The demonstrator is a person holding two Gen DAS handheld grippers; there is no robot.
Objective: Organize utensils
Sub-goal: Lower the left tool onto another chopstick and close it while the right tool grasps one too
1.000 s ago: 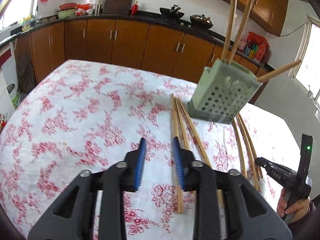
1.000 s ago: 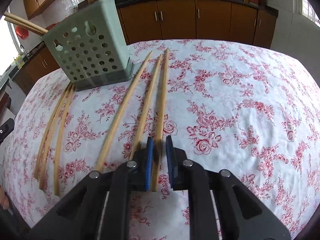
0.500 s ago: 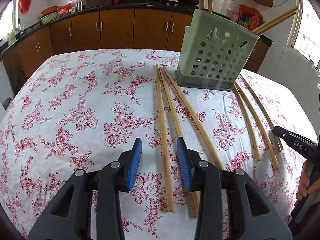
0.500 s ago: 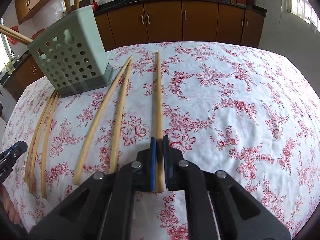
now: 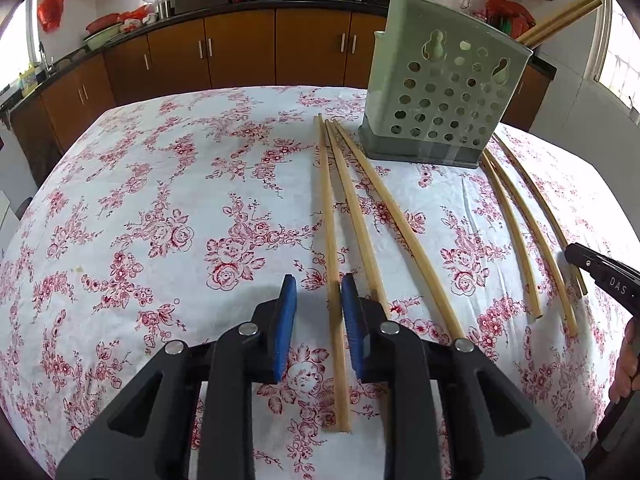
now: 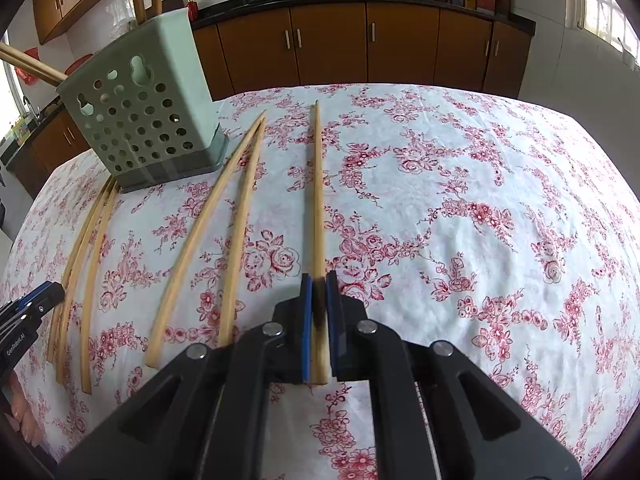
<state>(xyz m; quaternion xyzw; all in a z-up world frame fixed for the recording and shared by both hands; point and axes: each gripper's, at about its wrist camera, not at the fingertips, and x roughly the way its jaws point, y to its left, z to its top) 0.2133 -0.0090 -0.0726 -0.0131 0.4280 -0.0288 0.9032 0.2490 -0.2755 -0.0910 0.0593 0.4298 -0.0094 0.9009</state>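
Note:
A pale green perforated utensil holder [image 5: 440,92] [image 6: 140,120] stands on the flowered tablecloth with a few chopsticks upright in it. Three wooden chopsticks lie to its left in the left wrist view. My left gripper [image 5: 318,292] straddles the leftmost chopstick [image 5: 332,240]. Its jaws are closing, and the blue pads are still off the wood. My right gripper [image 6: 319,280] is shut on a single chopstick [image 6: 317,184], which points away toward the table's far edge. Two loose chopsticks [image 6: 224,220] lie to the left of it.
Three more chopsticks [image 5: 532,240] lie to the right of the holder, by the right gripper's tip [image 5: 576,254] and a person's hand [image 5: 626,360]. The left gripper's tip [image 6: 44,294] shows beside another chopstick bundle [image 6: 80,272]. Brown kitchen cabinets [image 6: 360,40] stand beyond the table.
My left gripper came down and forward over the leftmost chopstick, and its jaws narrowed. The chopstick in my right gripper swung away from the other two.

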